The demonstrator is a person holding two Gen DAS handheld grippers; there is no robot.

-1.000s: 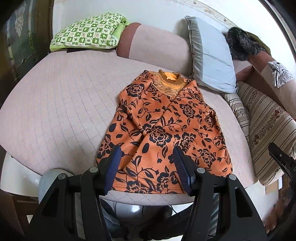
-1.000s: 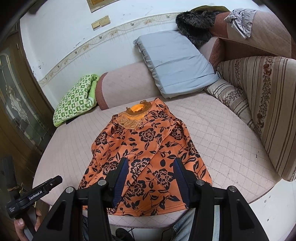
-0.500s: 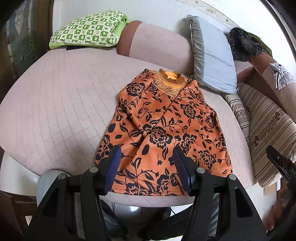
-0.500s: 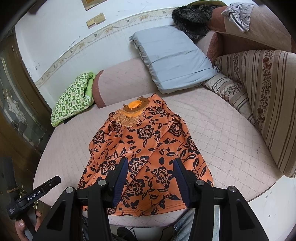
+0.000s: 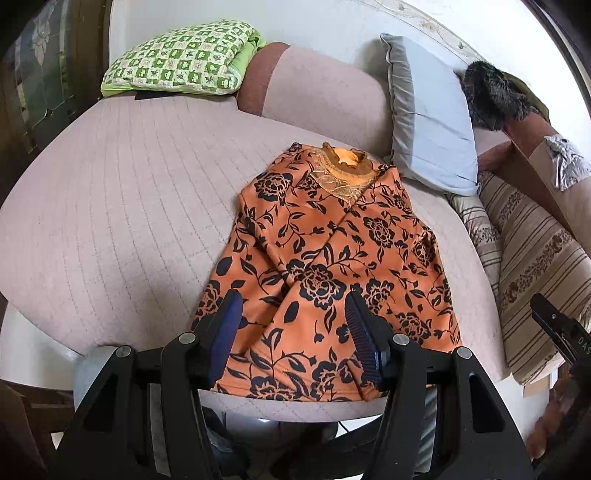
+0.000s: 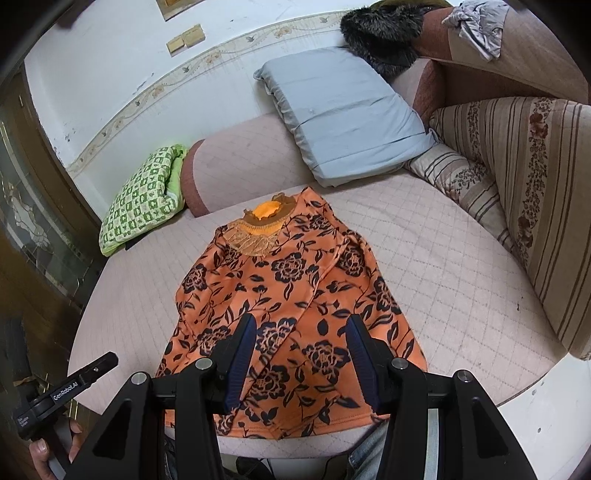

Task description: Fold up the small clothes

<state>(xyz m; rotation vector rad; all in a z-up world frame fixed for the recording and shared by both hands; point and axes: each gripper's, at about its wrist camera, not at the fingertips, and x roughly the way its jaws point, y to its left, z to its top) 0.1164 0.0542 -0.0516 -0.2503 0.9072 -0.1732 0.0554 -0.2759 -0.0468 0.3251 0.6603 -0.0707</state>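
Spread flat on the quilted pink sofa seat (image 5: 122, 221), the orange floral top (image 5: 332, 266) lies with its collar toward the backrest and its hem at the seat's front edge. Both sleeves are folded inward and cross over the front of the garment. The gold lace neckline (image 6: 258, 238) faces up.

The left gripper (image 5: 293, 332) hovers over the hem with its jaws spread wide and nothing between them; its blue fingertips (image 5: 225, 328) frame the lower middle of the top, and whether they touch the cloth cannot be told. The right gripper (image 6: 299, 354) is likewise released, jaws apart, above the lower part of the top near the hem. In the right wrist view the left gripper's black body shows at the lower left, gripped by a hand (image 6: 44, 450); in the left wrist view the edge of the right gripper shows at the far right.

A green checked cushion (image 5: 181, 59) rests on the back corner of the seat, beside a pink bolster (image 5: 325, 92). A grey-blue pillow (image 6: 343, 110) leans against the backrest just behind the collar. A striped cushion (image 6: 532, 206) stands along the right side. A dark furry item (image 6: 384, 37) and a crumpled grey cloth (image 6: 480, 22) sit on top of the sofa back.
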